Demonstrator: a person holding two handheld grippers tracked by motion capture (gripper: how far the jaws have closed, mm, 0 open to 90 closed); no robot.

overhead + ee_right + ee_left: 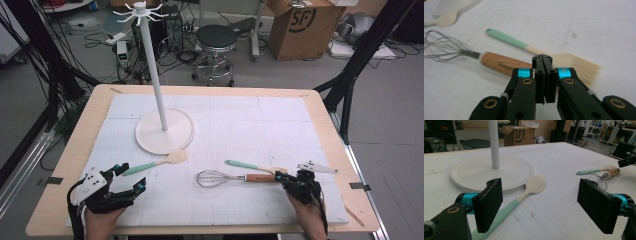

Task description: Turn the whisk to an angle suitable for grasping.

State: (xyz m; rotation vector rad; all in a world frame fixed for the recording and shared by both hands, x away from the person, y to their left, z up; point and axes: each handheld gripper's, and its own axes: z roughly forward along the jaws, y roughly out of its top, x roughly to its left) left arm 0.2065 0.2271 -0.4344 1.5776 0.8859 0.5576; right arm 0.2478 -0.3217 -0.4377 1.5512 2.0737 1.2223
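**Handling the whisk and the utensils beside it**

The whisk [227,177] lies flat on the counter [60,165], wire head toward the left, wooden handle [499,63] toward the right claw [295,180]. Judged from its build, it is light; the wire loops [441,47] are springy and will flex or slip under pressure, while the wooden handle is stiff and offers a dry, round surface. Take hold at mid-handle, across its width; a round handle may roll between flat pads.

Just behind the whisk lies a slotted spatula [574,63] with a mint-green handle, its pale head near the handle end of the whisk. Its flat handle should resist rolling.

The right claw is fully closed with nothing between its pads, tips just in front of the whisk handle end.

The left claw [544,205] stands wide, holding nothing, low over the counter. A second spatula [524,195] with a mint-green handle passes just beside its left pad, head resting near the base of the white stand [164,131]
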